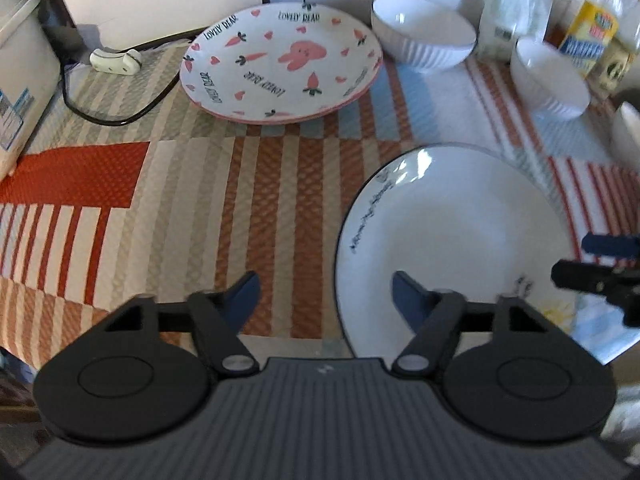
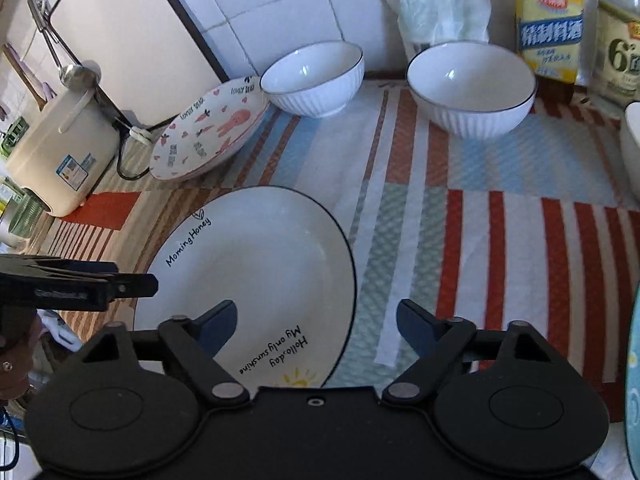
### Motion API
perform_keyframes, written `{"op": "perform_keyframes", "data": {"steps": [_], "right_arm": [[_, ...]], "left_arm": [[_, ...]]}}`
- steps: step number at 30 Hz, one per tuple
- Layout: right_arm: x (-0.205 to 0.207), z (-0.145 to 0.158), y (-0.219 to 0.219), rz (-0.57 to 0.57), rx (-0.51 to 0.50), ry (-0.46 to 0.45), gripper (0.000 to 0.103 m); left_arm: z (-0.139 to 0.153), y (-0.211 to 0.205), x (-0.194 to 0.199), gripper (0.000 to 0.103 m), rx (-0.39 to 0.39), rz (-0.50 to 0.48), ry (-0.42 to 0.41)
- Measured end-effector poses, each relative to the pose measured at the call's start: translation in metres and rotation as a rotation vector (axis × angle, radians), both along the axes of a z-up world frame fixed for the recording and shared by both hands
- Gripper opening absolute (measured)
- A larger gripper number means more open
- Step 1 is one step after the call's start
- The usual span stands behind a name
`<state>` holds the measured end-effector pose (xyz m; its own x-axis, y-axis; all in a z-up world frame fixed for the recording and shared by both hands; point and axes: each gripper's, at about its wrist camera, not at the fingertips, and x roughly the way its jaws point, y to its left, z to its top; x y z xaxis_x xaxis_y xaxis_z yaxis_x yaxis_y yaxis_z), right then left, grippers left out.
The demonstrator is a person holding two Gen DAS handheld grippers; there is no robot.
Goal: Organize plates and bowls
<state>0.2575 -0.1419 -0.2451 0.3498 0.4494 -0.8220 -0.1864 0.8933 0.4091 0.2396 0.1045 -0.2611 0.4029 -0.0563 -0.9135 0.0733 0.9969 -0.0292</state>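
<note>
Left gripper (image 1: 326, 294) with jaws apart straddles the near-left rim of a white dark-rimmed plate (image 1: 452, 248) on a striped cloth (image 1: 200, 208). Beyond: stacked pink rabbit-print plates (image 1: 280, 64) and two white ribbed bowls (image 1: 424, 32) (image 1: 550, 78). Right gripper (image 1: 600, 264) enters at right.

Both grippers (image 1: 326, 296) (image 2: 316, 320) open, empty

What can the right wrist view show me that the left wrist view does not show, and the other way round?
Only the right wrist view shows the ladle hanging above the rice cooker, and the plate's words read clearly. Only the left wrist view shows the white plug with its black cable. Both show the white plate, the pink bunny plate, two white ribbed bowls and the striped cloth.
</note>
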Motion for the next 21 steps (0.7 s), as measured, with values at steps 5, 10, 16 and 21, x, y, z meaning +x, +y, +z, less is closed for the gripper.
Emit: {"op": "perform_keyframes", "data": {"steps": [5,10,16,21], "right_arm": [[0.009,-0.009,0.007,-0.019,-0.004,0.029,0.065],[0.017,-0.019,0.01,-0.02,0.009,0.08,0.054],[0.023,-0.024,0.008,-0.025,-0.01,0.11,0.033],[0.028,-0.028,0.001,-0.056,0.004,0.138,0.025]], "left_arm": [[-0.008,0.0,0.007,0.052,0.026,-0.024,0.03],[-0.016,0.01,0.014,0.034,-0.086,0.031,0.072],[-0.023,0.014,0.015,0.018,-0.216,0.084,0.09],[-0.025,0.009,0.014,0.019,-0.206,0.083,0.084]]}}
